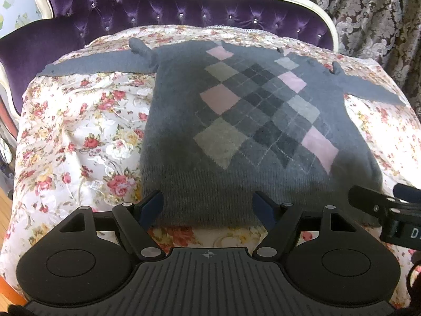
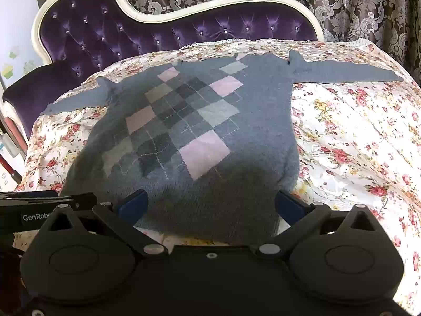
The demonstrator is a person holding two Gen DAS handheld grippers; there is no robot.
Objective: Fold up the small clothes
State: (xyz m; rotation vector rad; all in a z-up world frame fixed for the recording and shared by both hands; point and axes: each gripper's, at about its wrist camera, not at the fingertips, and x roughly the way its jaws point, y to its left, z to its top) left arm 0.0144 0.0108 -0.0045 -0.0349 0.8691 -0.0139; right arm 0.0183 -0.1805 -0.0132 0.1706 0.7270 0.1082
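On the flowered bedspread the grey argyle sweater lies flat, sleeves spread for folding; left tongs and right tongs hover apart at its hem, seemingly poised to pinch it.

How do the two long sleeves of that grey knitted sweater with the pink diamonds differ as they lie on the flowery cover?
The sleeve toward the purple armrest looks rumpled, bunched into a bump at the shoulder; the sleeve toward the curtain side lies smoother. In the right wrist view the first slopes downward to its cuff, while the second runs nearly level. Both are plain grey, spread straight out from the grey knitted sweater, flat on the floral cover.
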